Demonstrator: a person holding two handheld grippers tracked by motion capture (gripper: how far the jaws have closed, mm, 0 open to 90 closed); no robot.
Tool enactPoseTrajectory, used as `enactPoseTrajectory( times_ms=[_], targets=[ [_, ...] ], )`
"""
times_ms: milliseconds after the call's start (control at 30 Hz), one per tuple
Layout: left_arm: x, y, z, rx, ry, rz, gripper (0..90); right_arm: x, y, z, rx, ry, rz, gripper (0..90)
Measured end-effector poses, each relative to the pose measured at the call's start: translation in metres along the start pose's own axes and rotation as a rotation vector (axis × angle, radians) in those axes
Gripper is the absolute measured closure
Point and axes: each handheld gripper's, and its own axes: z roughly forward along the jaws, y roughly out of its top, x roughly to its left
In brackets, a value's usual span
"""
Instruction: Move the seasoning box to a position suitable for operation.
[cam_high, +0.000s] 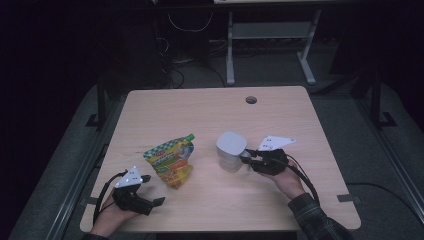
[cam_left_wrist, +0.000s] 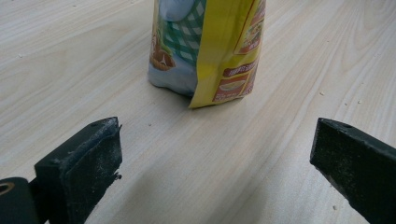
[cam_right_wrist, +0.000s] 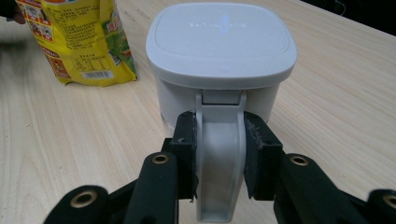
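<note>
A white lidded container (cam_high: 231, 150) with a flat handle (cam_right_wrist: 218, 154) stands on the wooden table (cam_high: 210, 115). My right gripper (cam_high: 248, 156) is shut on that handle; both pads press its sides in the right gripper view (cam_right_wrist: 218, 156). A colourful snack bag (cam_high: 171, 159) stands upright left of the container, yellow and green, seen again in the left gripper view (cam_left_wrist: 210, 46) and behind the container (cam_right_wrist: 79, 42). My left gripper (cam_high: 152, 191) rests near the table's front left corner, open, with bare table between its jaws (cam_left_wrist: 215, 158). The bag is a short way beyond them.
A round cable hole (cam_high: 251, 100) sits near the table's far edge. Dark floor, cables and the metal legs of another desk (cam_high: 230, 50) lie beyond the table. The table's front edge runs just below both hands.
</note>
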Motion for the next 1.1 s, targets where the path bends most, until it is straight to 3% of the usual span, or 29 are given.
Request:
enactPoseTrajectory(
  times_ms=[333, 533, 1100],
  targets=[
    [-0.001, 0.001, 0.0, -0.004, -0.002, 0.003, 1.6, 0.003, -0.004, -0.012, -0.026, 0.004, -0.018, 69.1],
    [-0.001, 0.001, 0.0, -0.005, -0.002, 0.005, 1.7, 0.002, -0.005, -0.022, -0.071, 0.025, 0.016, 69.1],
    [-0.001, 0.0, 0.0, -0.008, -0.011, 0.006, 1.6, 0.012, -0.014, -0.042, -0.086, 0.062, 0.006, 69.1]
  ],
)
